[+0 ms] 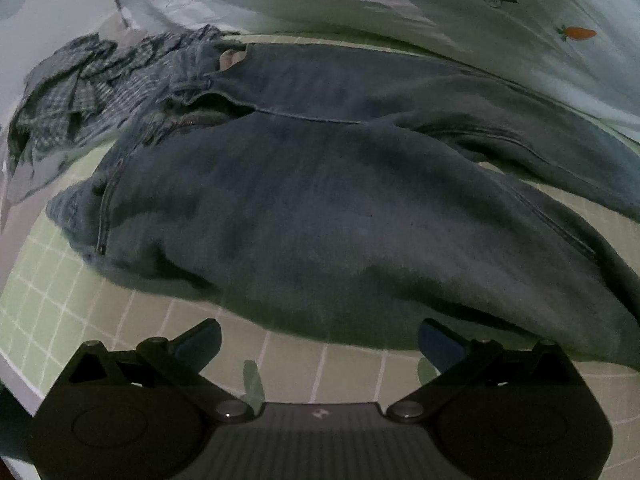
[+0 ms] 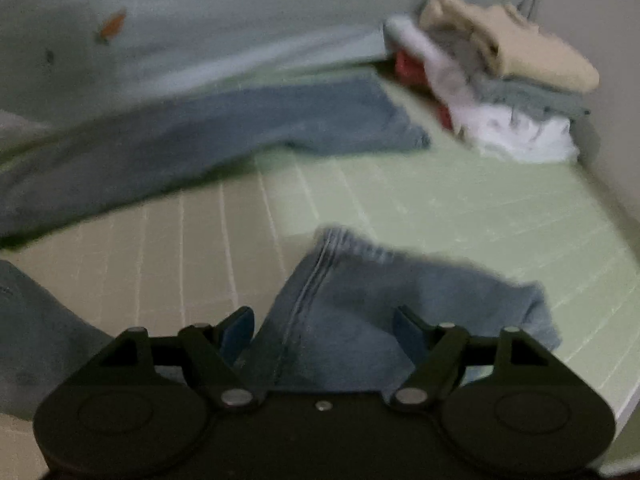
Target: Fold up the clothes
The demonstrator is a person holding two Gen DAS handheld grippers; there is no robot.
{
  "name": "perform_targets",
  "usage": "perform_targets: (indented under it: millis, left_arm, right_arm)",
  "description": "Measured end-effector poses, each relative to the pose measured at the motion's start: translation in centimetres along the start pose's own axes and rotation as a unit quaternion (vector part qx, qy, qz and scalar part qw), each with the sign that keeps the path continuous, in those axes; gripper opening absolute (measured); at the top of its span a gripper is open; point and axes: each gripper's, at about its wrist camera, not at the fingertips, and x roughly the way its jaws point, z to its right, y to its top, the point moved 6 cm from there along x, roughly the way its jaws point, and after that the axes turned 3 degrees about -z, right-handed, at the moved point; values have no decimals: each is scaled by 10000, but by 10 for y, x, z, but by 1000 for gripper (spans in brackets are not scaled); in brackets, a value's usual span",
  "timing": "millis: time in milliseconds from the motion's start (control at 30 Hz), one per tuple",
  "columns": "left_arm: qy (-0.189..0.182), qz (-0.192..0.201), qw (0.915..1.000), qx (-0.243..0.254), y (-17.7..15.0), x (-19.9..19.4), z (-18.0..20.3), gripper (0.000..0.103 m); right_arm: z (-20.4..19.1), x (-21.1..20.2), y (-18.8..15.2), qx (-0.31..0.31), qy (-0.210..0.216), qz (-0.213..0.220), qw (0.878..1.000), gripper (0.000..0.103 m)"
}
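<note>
A pair of blue jeans (image 1: pixel 328 208) lies spread on the green checked sheet (image 1: pixel 80 304), waistband at the left, legs running right. My left gripper (image 1: pixel 320 344) is open and empty, just short of the near leg's edge. In the right wrist view, the far leg (image 2: pixel 248 128) lies flat and the near leg's hem (image 2: pixel 384 304) lies between the open fingers (image 2: pixel 240 328) of my right gripper (image 2: pixel 324 332). The jaws stand wide apart on either side of the denim and do not pinch it.
A crumpled plaid shirt (image 1: pixel 80 88) lies left of the jeans' waistband. A pale quilt with a carrot print (image 1: pixel 576 33) runs along the far side. A stack of folded clothes (image 2: pixel 504 80) sits at the far right by the wall.
</note>
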Motion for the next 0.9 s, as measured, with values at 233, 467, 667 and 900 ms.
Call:
perform_targets:
  millis: [233,467,667,900]
  left_arm:
    - [-20,62,9999,-141,15,7,-6,103]
    - [10,91,9996,-274,40,23,-12,103]
    - [-8,-27,9994,-334,61,40,-13,103]
    - [-86,-134,9993,-338,69,49,-4,103]
  right_arm:
    - [17,-5,8,501,-412,0,9979,6]
    - [50,-21,84,1163,-782,675,9878,5]
    - [72,15,152,2110,148,975,9725,48]
    - [114,14,93,2840,-343,713,9555,67]
